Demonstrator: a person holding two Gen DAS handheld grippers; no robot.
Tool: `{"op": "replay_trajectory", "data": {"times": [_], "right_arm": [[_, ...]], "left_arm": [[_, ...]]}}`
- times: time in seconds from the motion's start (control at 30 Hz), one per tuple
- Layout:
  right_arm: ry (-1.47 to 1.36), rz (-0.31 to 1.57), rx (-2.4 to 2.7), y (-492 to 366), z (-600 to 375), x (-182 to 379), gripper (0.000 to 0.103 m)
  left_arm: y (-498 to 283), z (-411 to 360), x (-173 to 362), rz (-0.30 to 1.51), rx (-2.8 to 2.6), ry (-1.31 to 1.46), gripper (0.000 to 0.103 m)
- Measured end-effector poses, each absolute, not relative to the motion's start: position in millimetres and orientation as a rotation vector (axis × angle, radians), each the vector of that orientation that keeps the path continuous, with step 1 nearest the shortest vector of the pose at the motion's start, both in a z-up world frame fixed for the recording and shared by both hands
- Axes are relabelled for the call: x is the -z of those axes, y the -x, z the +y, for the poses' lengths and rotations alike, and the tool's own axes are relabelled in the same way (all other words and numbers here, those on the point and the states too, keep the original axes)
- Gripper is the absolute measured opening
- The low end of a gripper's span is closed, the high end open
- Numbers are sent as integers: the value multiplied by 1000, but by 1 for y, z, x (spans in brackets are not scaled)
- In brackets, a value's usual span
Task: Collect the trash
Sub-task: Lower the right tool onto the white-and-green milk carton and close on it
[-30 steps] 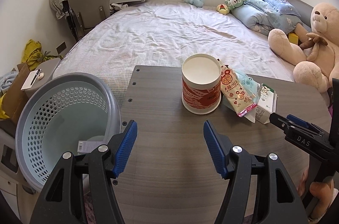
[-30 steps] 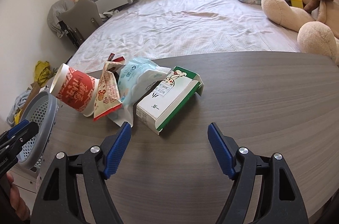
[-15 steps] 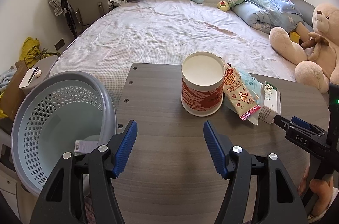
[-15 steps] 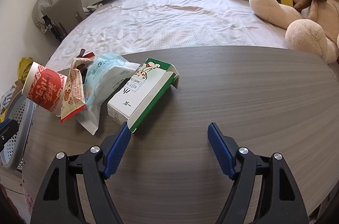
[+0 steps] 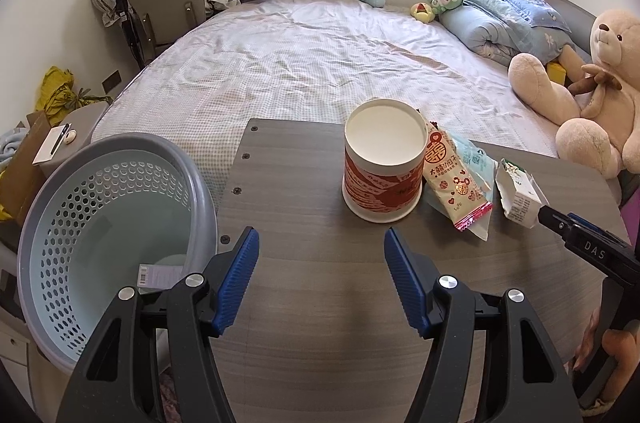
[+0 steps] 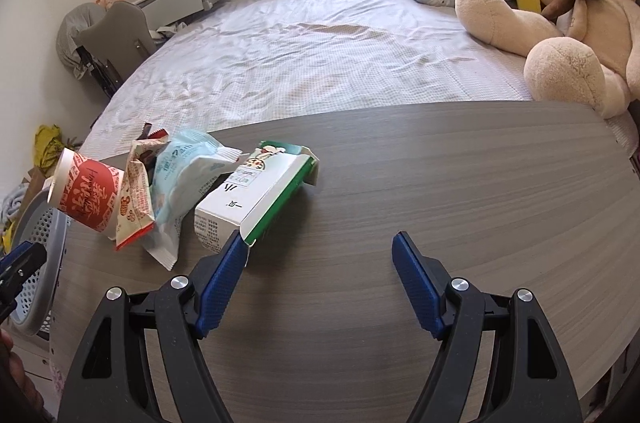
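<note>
Blue-padded, both claws hang spread and empty over the grey table (image 5: 304,287): the left claw (image 5: 320,275) faces the red paper cup (image 5: 382,171) just ahead, basket (image 5: 100,243) to its left, while the right claw (image 6: 320,275) has the milk carton (image 6: 256,191) touching its left pad (image 6: 222,277).

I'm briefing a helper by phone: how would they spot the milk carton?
On the grey wooden table by the bed, trash lies in a row. The milk carton is the end piece farthest from the basket: the only box, white with green sides.
</note>
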State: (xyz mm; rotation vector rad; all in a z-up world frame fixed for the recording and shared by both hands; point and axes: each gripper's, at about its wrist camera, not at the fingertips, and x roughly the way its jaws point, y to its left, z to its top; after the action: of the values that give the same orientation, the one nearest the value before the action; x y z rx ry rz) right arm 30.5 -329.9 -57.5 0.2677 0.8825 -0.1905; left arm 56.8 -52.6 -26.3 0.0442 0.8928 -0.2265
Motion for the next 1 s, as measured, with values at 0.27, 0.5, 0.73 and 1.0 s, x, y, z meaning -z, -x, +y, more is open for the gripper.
{"op": "replay_trajectory", "data": {"times": [0.27,0.5,0.73,1.0], "right_arm": [[-255,898,192,-29,-321,55,73],[-316,887,171,-40,-320,55,73],[-353,916,185,-67,-312,65,73],[-361,944,219,-79,-310,73,77]], "left_arm": [[-56,-50,23,880,233,-26,62],[-54,-51,25,886,243,-23,62],[-51,-51,23,875,253,-20,62],[-48,-51,22,874,254,-16,62]]}}
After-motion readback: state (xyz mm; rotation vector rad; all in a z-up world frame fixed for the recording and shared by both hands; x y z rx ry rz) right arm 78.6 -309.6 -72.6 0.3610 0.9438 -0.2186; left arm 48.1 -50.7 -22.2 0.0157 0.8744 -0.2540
